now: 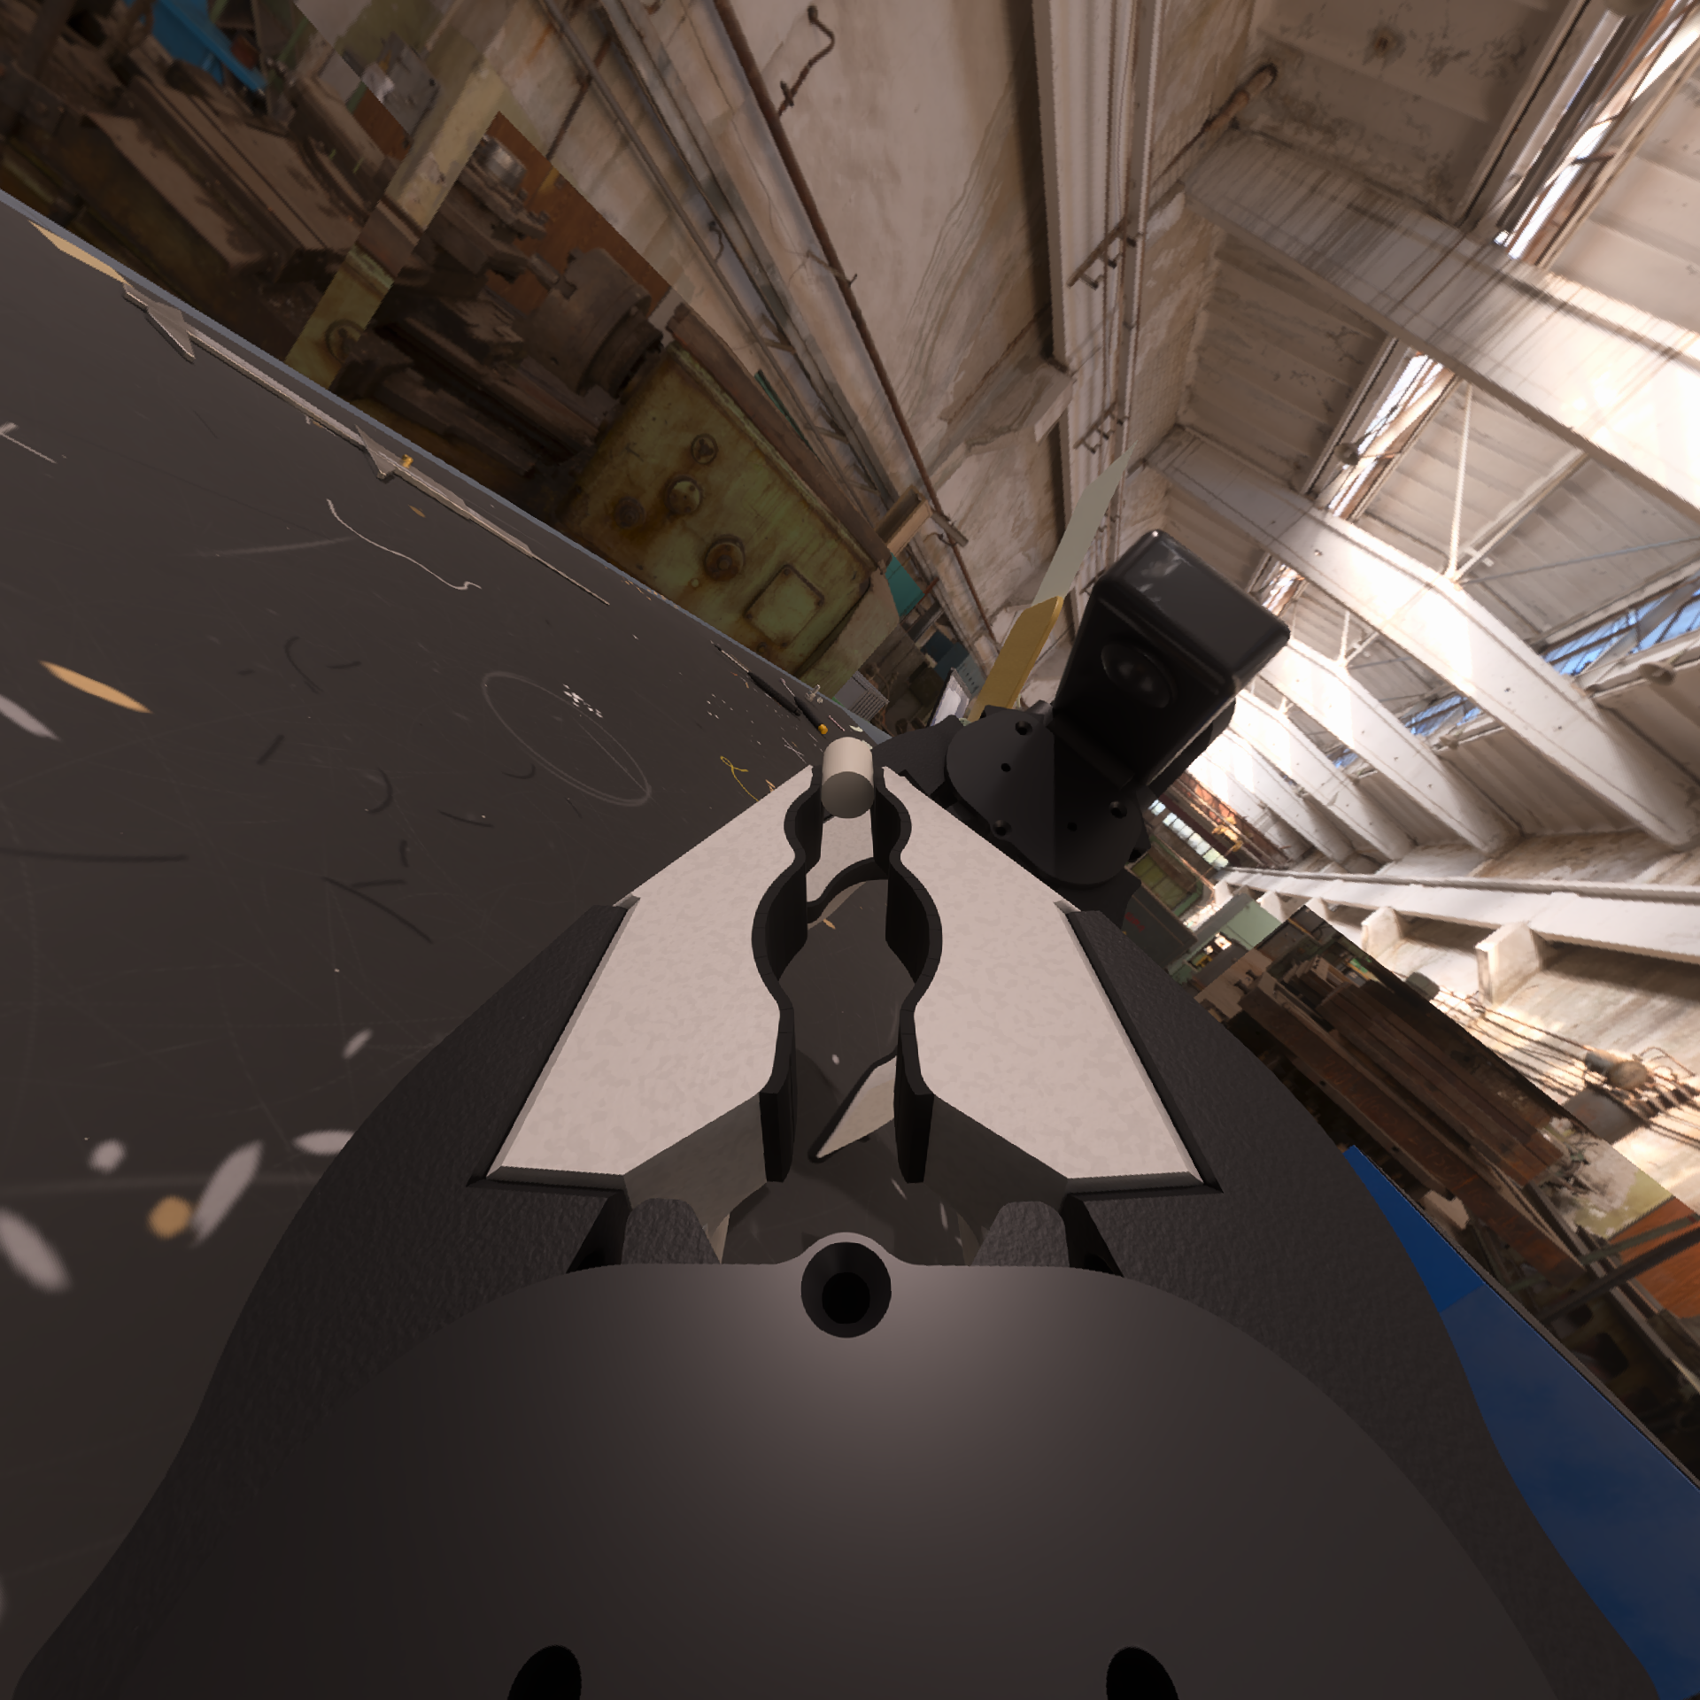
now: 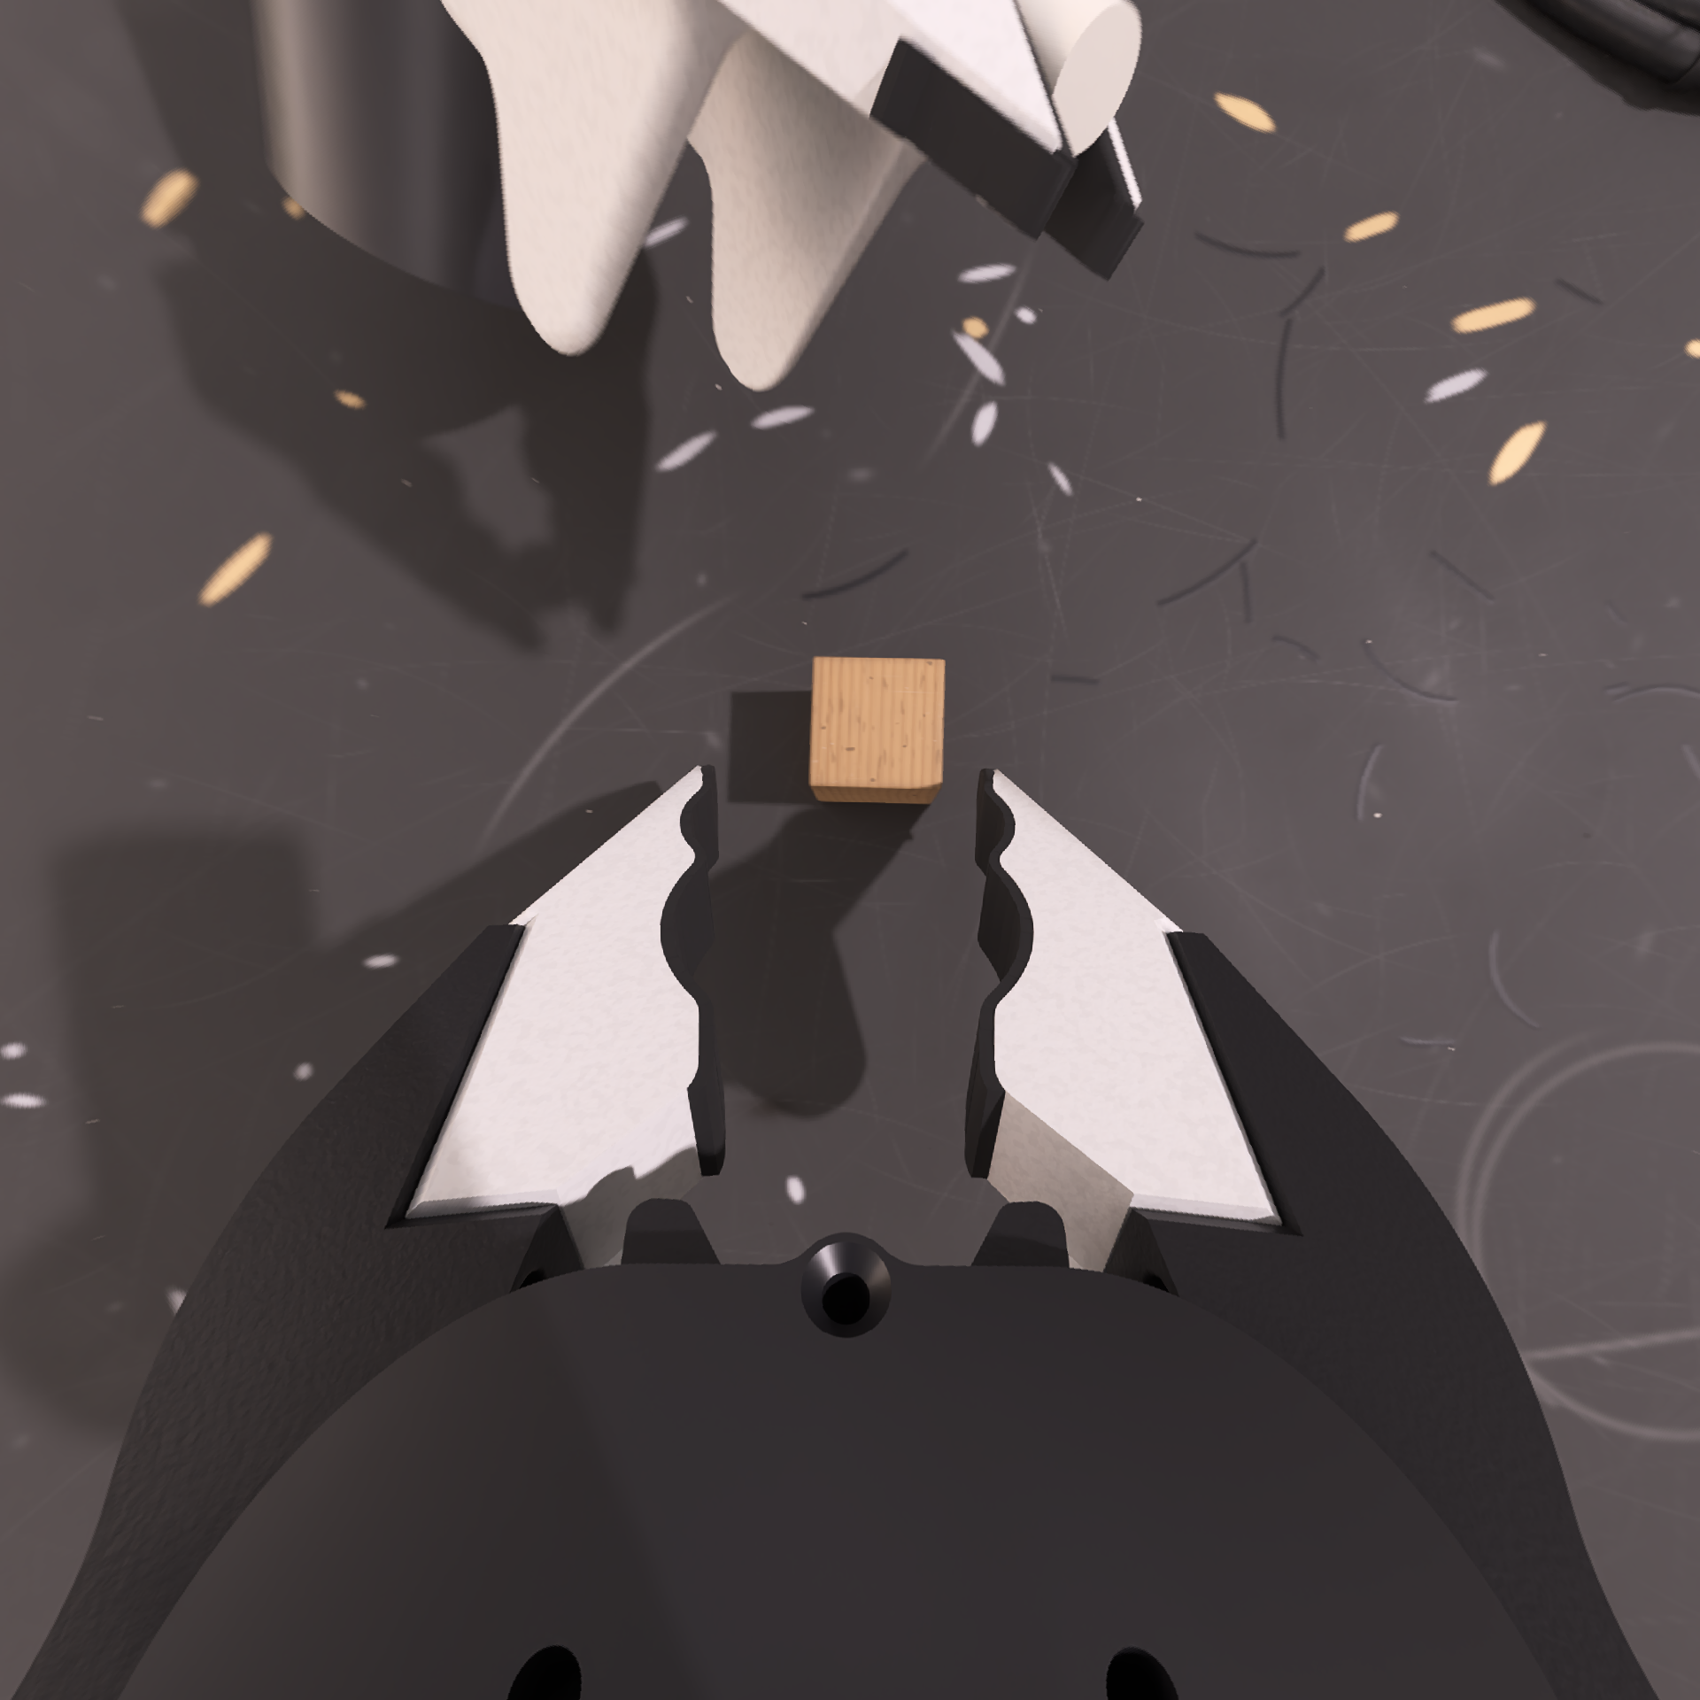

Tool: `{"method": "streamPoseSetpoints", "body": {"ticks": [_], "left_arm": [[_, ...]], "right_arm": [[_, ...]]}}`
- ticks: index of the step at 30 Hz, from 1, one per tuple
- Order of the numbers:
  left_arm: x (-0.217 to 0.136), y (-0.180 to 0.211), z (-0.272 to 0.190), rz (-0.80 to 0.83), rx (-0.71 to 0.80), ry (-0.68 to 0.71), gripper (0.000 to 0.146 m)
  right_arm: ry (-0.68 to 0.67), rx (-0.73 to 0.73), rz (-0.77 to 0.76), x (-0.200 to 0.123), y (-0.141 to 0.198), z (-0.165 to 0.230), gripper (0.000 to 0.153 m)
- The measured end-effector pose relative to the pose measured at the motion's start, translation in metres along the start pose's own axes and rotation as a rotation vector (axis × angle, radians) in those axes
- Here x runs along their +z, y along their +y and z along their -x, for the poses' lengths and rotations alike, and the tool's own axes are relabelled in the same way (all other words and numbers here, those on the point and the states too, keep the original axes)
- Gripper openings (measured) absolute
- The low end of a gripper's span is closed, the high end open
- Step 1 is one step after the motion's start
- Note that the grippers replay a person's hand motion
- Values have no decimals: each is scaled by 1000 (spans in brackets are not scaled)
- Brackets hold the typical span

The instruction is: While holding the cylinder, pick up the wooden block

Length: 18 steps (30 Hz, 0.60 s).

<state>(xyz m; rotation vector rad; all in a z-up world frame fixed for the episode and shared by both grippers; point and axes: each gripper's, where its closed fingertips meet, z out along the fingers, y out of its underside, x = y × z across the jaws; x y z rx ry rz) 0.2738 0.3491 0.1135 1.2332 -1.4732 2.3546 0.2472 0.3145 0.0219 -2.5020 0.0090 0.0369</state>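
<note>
My left gripper [image 1: 848, 793] is shut on a small off-white cylinder [image 1: 846, 778] pinched at its fingertips, held above the dark table. The cylinder also shows in the right wrist view [image 2: 1095, 69], at the top, clamped in the left gripper [image 2: 1058, 129]. A small wooden block [image 2: 877, 729] sits on the table [image 2: 1288, 736], just beyond the tips of my right gripper [image 2: 844, 791]. The right gripper is open and empty, looking down, its jaws wider than the block. The block is hidden in the left wrist view.
The right gripper's body with its camera [image 1: 1131, 690] shows behind the cylinder in the left wrist view. The scratched, speckled dark table [image 1: 230, 690] ends at a far edge [image 1: 442, 478]. A workshop hall lies beyond. Shadows of both grippers fall left of the block.
</note>
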Motion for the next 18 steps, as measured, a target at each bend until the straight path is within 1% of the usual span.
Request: {"method": "streamPoseSetpoints", "body": {"ticks": [2, 4, 5, 7, 9, 11, 14, 16, 18], "left_arm": [[0, 0, 0, -2, -2, -1, 9], [0, -1, 0, -3, -4, 1, 9], [0, -1, 0, -4, -4, 1, 9], [0, -1, -1, -6, -3, 6, 9], [0, -2, -3, -16, -2, 17, 9], [0, -4, -5, -33, -8, 26, 9], [0, -6, -13, -98, -44, 48, 9], [1, -8, -22, -176, -62, 67, 9], [4, -11, -31, -275, -36, 45, 9]], "right_arm": [[48, -37, 37, 4, 4, -5, 57], [60, -36, 57, 6, 5, -6, 58], [58, -23, 62, 7, 5, -6, 55], [45, 1, 65, 7, 5, -6, 30], [49, 10, 67, 6, 7, -7, 29], [81, 8, 57, 2, 10, -9, 29], [158, 19, -17, -20, 13, -14, 29], [262, 19, -90, -48, 12, -21, 29], [382, 10, -182, -81, 8, -27, 29]]}}
